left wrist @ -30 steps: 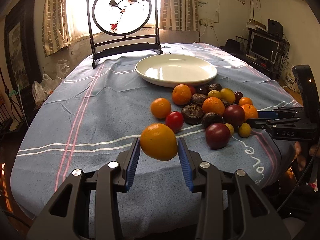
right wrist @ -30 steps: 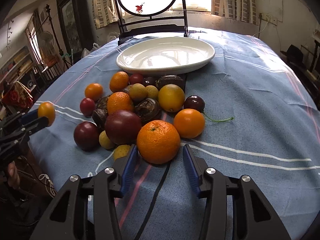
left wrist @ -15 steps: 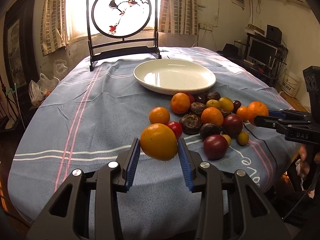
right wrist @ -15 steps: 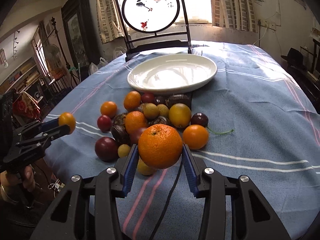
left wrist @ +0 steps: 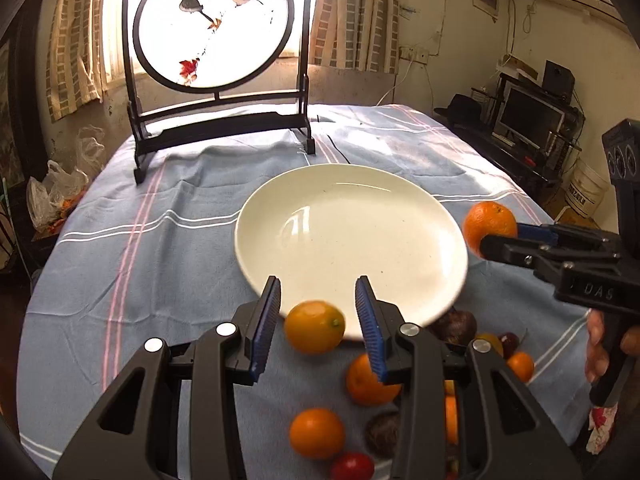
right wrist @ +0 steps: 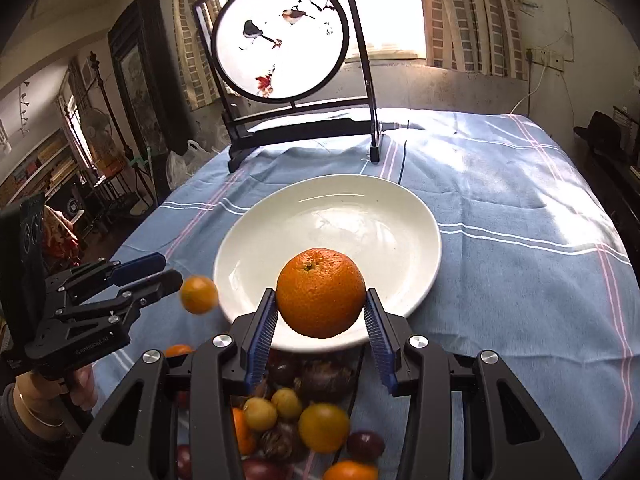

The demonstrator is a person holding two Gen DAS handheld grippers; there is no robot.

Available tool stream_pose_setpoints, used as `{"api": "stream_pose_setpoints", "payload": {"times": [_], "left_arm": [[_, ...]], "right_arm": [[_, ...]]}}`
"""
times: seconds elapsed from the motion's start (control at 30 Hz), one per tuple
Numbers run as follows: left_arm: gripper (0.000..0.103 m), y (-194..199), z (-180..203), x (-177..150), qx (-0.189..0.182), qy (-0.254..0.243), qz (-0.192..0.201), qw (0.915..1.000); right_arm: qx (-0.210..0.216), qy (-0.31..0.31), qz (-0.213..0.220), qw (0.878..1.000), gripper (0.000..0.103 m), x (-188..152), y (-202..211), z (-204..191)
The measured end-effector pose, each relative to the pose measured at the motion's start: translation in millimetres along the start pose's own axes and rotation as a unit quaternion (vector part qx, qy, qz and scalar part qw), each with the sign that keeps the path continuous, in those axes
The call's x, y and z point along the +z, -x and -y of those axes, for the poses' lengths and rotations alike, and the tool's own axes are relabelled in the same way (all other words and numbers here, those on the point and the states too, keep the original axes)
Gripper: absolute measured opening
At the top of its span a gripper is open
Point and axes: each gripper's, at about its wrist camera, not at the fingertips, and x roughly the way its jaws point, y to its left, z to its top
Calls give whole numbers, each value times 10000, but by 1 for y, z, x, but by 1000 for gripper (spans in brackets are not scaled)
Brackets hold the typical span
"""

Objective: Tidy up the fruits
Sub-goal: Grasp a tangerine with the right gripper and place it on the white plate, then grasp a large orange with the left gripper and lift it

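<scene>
The right claw (right wrist: 321, 297) is clamped on the big orange (right wrist: 320, 292), right over the near rim of the white plate (right wrist: 360, 208). The plate lies just ahead and below it. The left claw (left wrist: 318, 282) is close too, on the plate's left side. Its jaws stand apart, and the small orange (left wrist: 314, 326) looks loose and blurry at its tips. The other fruits (right wrist: 324, 428) sit on the surface (right wrist: 520, 280) under both claws. Nothing blocks the plate.

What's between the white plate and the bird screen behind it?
Nothing but bare blue tablecloth between plate and screen; both wrist views show it.
</scene>
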Motion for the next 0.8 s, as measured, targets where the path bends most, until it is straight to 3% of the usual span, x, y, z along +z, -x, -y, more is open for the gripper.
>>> {"api": "stream_pose_setpoints", "payload": {"times": [0.17,0.2,0.23,0.3,0.33,0.4,0.57,0.67,0.8], "left_arm": [[38,-63,-1,30,365,-135,-353,9986],[39,-68,-4,35,369,-67,-368,9986],[41,-67,-8,38,348,14,-373,9987],[65,-52,-13,40,263,88,-241,9993],[70,-40,-14,37,283,62,-138,9995],[78,-12,-18,26,251,-89,-13,9996],[80,40,-53,-25,626,-377,-176,9972],[79,45,-79,-52,882,-252,-436,9948],[79,40,-91,-70,1077,-143,-505,9928]], "right_arm": [[-237,-198,-362,9989,48,26,-58,17],[-393,-194,-416,9982,56,29,-62,18],[-517,-156,-343,9980,71,32,-61,16],[-492,-103,-163,9986,73,31,-50,15],[-415,-150,-122,9990,73,28,-43,16],[-269,-203,-4,9994,73,18,-25,16],[-161,-132,210,9996,74,-16,10,11],[-133,-88,232,9996,74,-31,19,4],[18,-72,108,9999,74,-46,26,-9]]}}
